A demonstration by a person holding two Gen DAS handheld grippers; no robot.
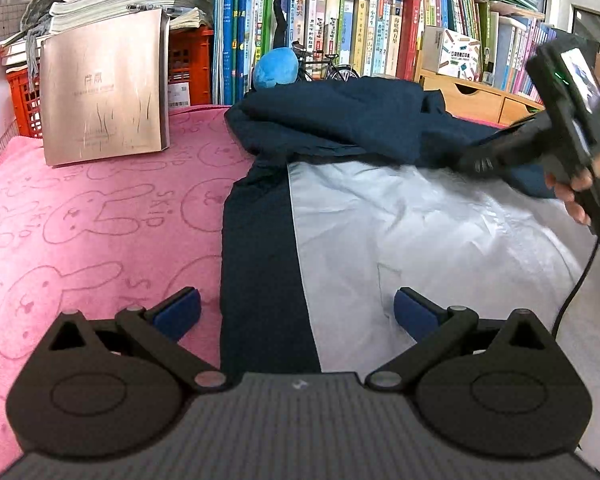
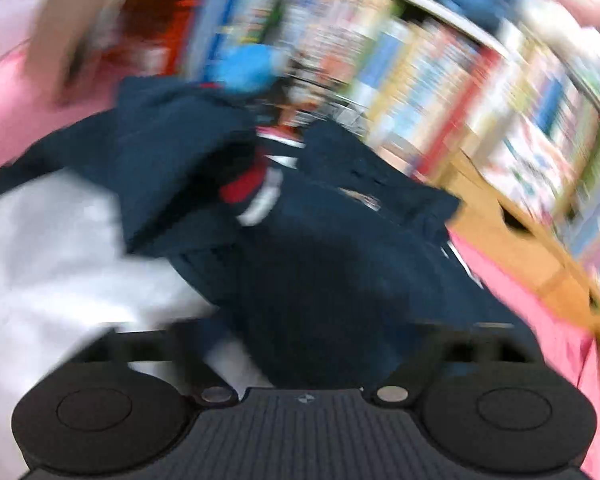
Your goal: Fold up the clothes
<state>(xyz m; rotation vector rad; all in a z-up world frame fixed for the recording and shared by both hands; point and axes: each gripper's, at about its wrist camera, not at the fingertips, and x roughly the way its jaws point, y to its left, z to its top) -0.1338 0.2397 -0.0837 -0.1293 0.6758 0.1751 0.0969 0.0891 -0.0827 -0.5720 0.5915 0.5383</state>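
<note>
the left gripper (image 1: 298, 308) sits closest to the lens, its blue-padded fingers (image 1: 180, 312) spread wide with nothing pinched. it hangs over the near part of the garment (image 1: 400, 220), straddling the seam where a dark navy strip meets a pale grey panel. that seam runs straight away from the gripper, so the garment's long axis lies ahead of it, lengthwise. left of the gripper is bare pink towel (image 1: 80, 220) printed with rabbits.

further out, at the far end, the navy cloth is bunched in a heap. the right gripper (image 1: 476, 164) is there, ahead and to the right of the left one, held in a person's hand (image 1: 580, 192), its tips down at the edge of the heap. its own view is badly smeared, showing only navy folds with a red and white trim just in front; the jaws read as clamped tight, and whether any cloth is caught between them i cannot tell.

as a judgement, the right gripper is the nearer one to the bunched end, so drawing that end back along the seam toward the left gripper looks like the coming fold. beyond stand a tan box (image 1: 104, 88) and a bookshelf (image 1: 360, 32).
</note>
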